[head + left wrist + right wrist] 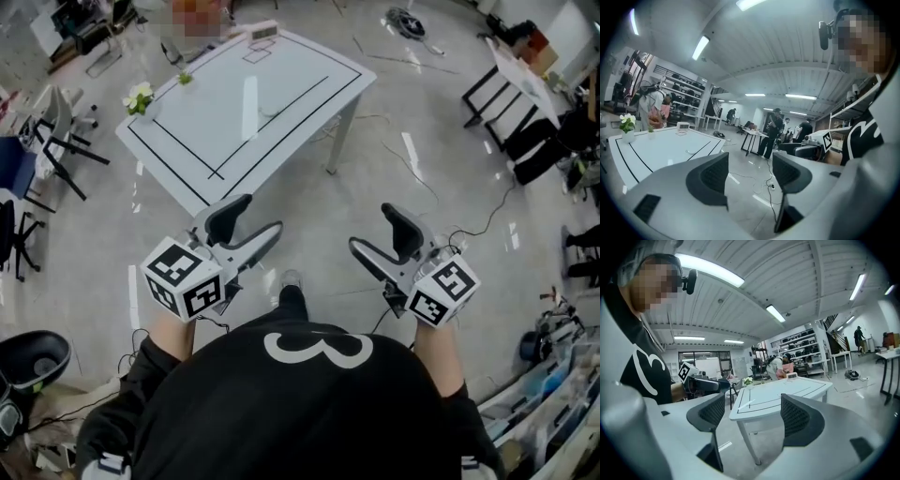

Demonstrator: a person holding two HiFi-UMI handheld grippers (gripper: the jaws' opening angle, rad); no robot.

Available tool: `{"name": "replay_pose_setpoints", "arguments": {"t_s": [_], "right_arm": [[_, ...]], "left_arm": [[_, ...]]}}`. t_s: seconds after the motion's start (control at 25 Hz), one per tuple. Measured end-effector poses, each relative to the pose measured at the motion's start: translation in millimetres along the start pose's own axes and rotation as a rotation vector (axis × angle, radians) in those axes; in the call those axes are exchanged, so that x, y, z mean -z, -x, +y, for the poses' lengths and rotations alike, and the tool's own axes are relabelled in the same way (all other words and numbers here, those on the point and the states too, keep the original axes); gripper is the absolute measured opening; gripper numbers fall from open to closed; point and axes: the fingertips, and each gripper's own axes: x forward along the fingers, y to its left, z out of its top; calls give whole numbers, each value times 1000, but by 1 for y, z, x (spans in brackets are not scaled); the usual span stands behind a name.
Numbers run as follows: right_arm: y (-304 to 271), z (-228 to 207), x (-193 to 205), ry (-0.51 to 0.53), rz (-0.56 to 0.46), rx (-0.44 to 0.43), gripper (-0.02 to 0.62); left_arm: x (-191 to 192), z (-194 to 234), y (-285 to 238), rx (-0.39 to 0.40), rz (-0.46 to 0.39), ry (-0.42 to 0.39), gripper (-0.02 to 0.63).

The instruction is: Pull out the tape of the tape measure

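Observation:
I cannot make out a tape measure in any view. My left gripper point(251, 225) and right gripper point(378, 236) hang in front of the person's chest, above the floor and short of the white table point(309, 70). Both are open with nothing between the fingers. In the left gripper view the left gripper point(750, 172) frames bare floor and a cable. In the right gripper view the right gripper point(753, 414) frames the white table point(783, 392) and its leg. A thin pale strip point(267, 114) lies on the tabletop; I cannot tell what it is.
The table has black lines, a small flower pot point(139, 97) at its left corner and a white box point(263, 31) at its far edge. Chairs point(56, 141) stand left, a black-legged table point(511, 89) right. Cables point(469, 230) cross the floor. People point(771, 131) stand far off.

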Motion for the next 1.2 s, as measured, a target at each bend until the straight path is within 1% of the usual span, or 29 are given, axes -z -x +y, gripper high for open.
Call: {"name": "replay_pose_setpoints", "arguments": {"t_s": [0.12,0.24,0.4,0.56,0.64,0.92,1.2], "right_arm": [[-44,-40,8,-48,56,-13,360],[-87,-72,6,-70,91,-42,360],[-138,-110,4,-80,135,-74,360],[-177,-134,8,-98,161,-101,360],[-191,-142,9,-91,173,-108,360],[-231,-157,14,-9,215,-129,360],[-275,-168,17,14,268,-227,359]], "left_arm": [[7,49,-31,-18,30,49,278],[7,93,-56,-37,41,89,278],[3,144,-84,-68,45,110,278],[3,183,-101,-97,58,121,278],[4,195,-105,-110,66,123,278],[10,222,-110,-159,77,125,278],[9,242,-107,-240,58,163,278]]}}
